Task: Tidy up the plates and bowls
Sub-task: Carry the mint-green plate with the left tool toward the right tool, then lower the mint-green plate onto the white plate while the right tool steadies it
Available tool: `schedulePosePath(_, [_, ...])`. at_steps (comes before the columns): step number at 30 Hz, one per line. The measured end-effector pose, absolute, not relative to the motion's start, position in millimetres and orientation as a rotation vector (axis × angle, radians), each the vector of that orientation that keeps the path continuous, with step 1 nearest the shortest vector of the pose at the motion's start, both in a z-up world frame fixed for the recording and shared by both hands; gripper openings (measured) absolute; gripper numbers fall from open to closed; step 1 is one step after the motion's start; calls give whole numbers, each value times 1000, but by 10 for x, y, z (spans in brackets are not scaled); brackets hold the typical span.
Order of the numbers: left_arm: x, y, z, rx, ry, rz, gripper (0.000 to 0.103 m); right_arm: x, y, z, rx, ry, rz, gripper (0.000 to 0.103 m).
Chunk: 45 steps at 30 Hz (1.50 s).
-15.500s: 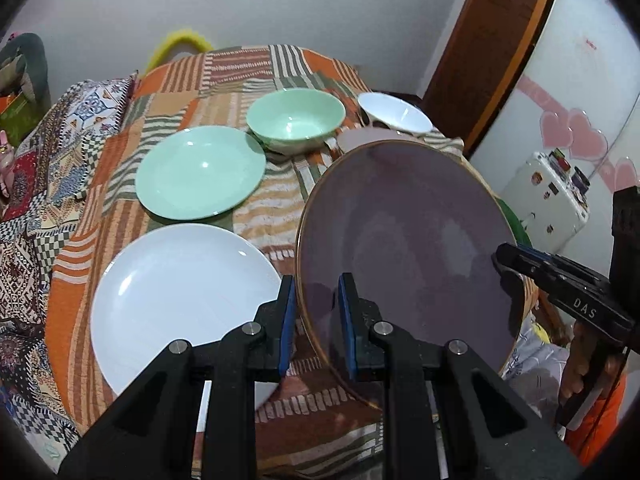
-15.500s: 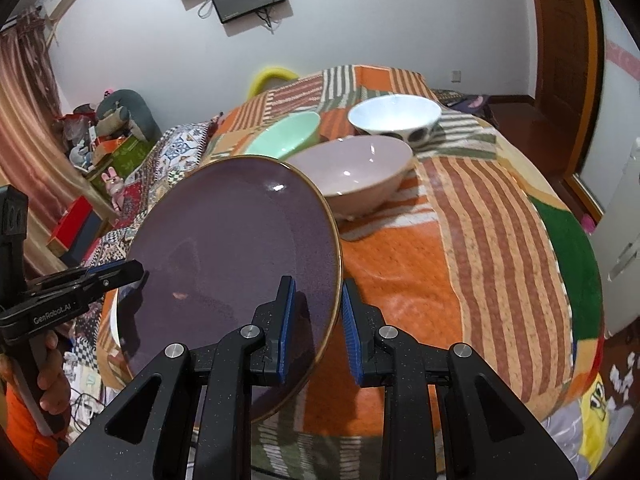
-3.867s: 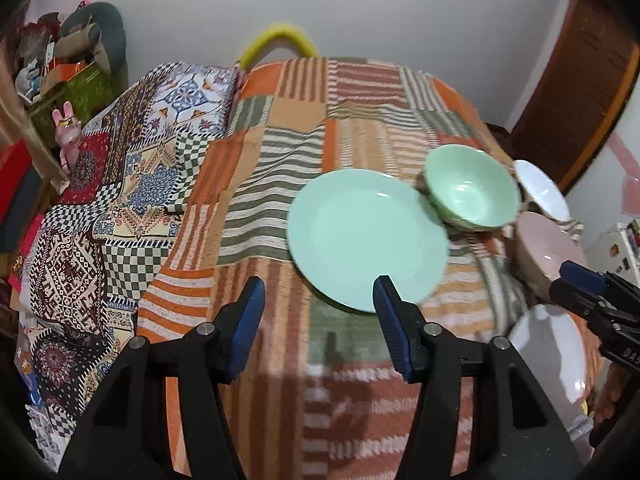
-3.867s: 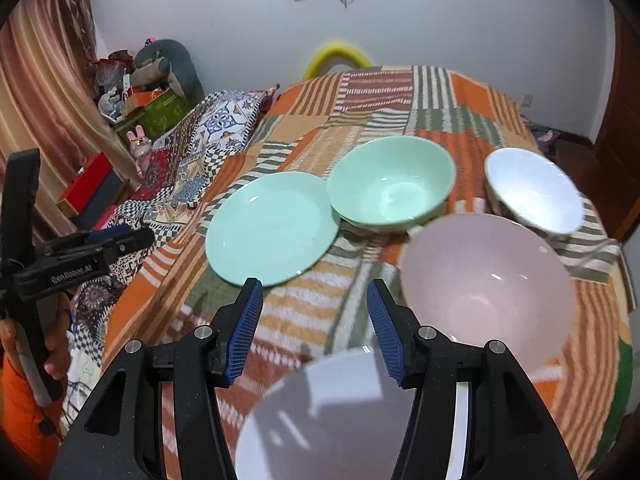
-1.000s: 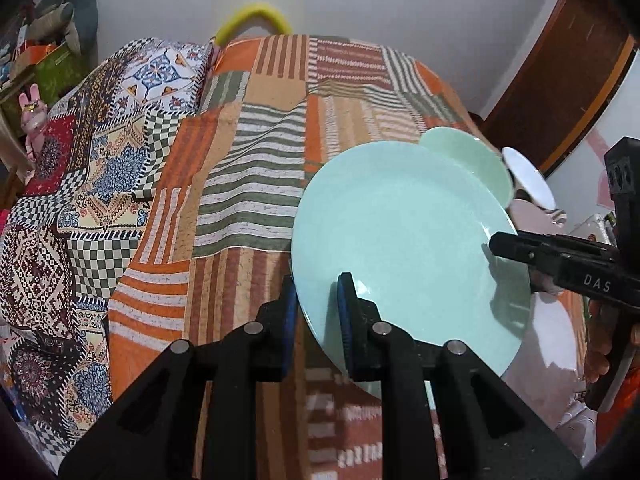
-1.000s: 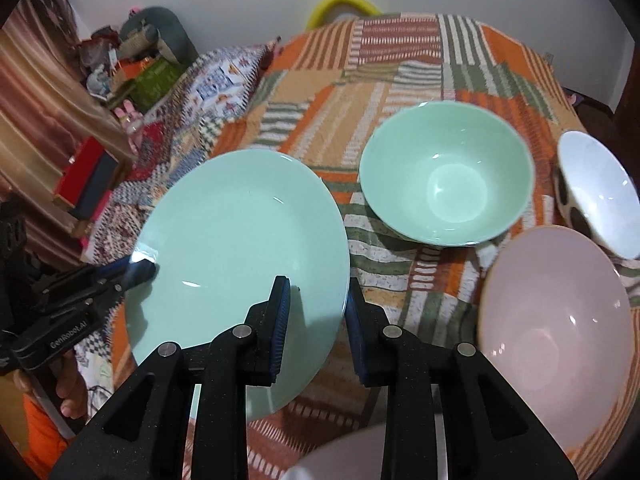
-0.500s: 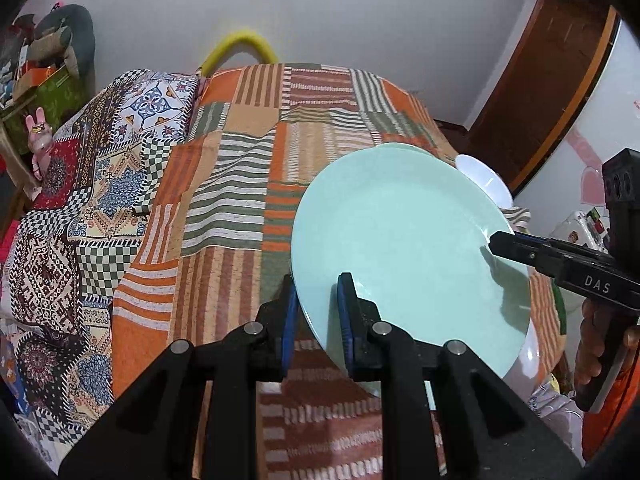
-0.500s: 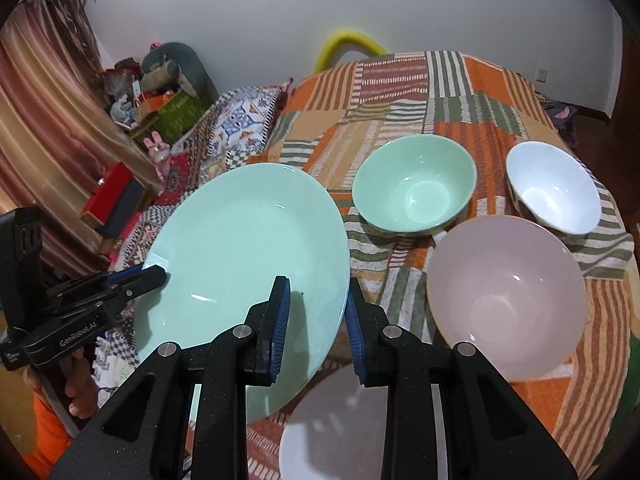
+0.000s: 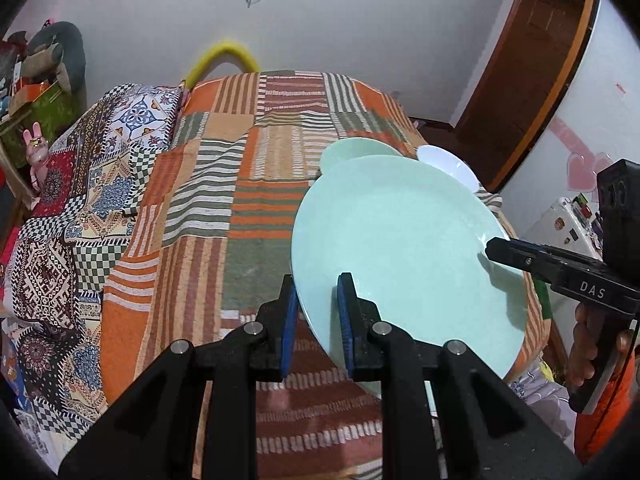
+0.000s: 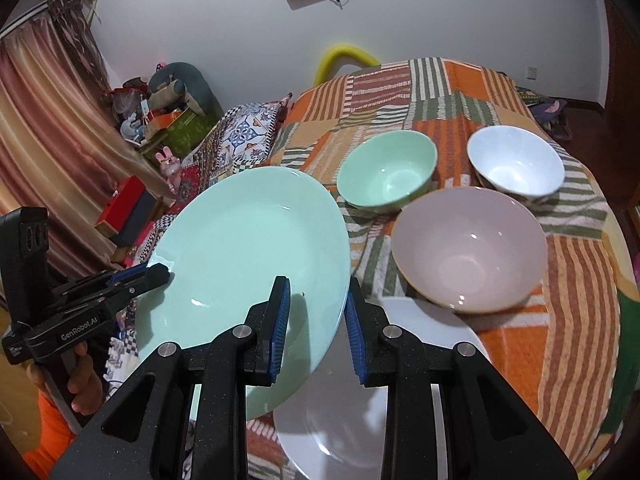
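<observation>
Both grippers hold one mint green plate (image 9: 404, 240) above the patchwork-covered table. My left gripper (image 9: 316, 316) is shut on its near left rim. My right gripper (image 10: 316, 316) is shut on the opposite rim of the same green plate (image 10: 248, 264); it also shows in the left wrist view (image 9: 496, 250). A white plate (image 10: 360, 420) lies on the table below the right gripper, partly under the green plate. A pink bowl (image 10: 468, 248), a green bowl (image 10: 386, 172) and a white bowl (image 10: 516, 166) stand behind it.
The table's patchwork cloth (image 9: 224, 216) stretches to the left. A patterned bedspread (image 9: 60, 220) lies left of the table. A wooden door (image 9: 532, 80) and a small white fridge (image 9: 568, 224) stand to the right. The table edge (image 10: 608, 320) drops away at right.
The green plate, held by both grippers, has risen and shifted right toward the white plate since a second ago. Both grips are unchanged.
</observation>
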<state>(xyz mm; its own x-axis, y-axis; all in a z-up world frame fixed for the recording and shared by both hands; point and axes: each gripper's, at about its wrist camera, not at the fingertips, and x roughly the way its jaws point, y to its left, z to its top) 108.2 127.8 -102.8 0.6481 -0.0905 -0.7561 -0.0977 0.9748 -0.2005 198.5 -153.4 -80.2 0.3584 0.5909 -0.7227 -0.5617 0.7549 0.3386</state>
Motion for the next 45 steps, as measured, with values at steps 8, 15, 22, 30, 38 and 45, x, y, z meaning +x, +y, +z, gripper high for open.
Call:
schedulePosePath(8, [998, 1043, -1072, -216, 882, -27, 18, 1867, -1797, -828, 60, 939, 727, 25])
schedulePosePath(15, [968, 881, -1167, -215, 908, -56, 18, 1790, -1969, -875, 73, 937, 706, 25])
schedulePosePath(22, [959, 748, -1291, -211, 946, -74, 18, 1740, -2123, -981, 90, 961, 697, 25])
schedulePosePath(30, [1007, 613, -1489, -211, 1007, -96, 18, 1706, -2260, -1114, 109, 991, 673, 25])
schedulePosePath(38, [1061, 474, -1612, -196, 1041, -114, 18, 1695, -2398, -1237, 114, 1020, 642, 25])
schedulePosePath(45, [1099, 395, -1735, -196, 1082, -127, 18, 1683, -2473, -1340, 122, 1045, 625, 25])
